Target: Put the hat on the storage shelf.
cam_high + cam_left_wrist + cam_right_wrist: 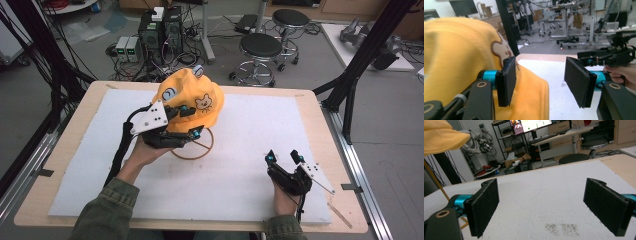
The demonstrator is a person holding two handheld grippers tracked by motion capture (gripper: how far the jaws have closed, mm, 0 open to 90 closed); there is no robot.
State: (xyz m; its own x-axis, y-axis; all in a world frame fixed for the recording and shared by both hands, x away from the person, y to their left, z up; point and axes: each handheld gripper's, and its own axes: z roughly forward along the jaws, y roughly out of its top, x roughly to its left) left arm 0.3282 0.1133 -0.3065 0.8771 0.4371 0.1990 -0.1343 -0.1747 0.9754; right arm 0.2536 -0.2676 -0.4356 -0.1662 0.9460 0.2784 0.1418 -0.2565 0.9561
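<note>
An orange cap (189,100) with a bear patch sits on a thin wooden stand whose ring base (205,149) rests on the white mat. My left gripper (192,121) is at the cap's front lower edge, jaws open, one on each side of the rim. In the left gripper view the left gripper (542,82) stands open, with orange cap fabric (461,55) against the left pad (507,80) and reaching into the gap. My right gripper (283,157) rests open on the mat at the front right, empty. In its own view the right gripper (549,205) has bare mat between its pads.
A white mat (240,170) covers most of the wooden table (320,120). Black frame posts (350,95) stand at the table's right and left edges. Two stools (260,47) and computer boxes (160,30) are on the floor beyond the far edge.
</note>
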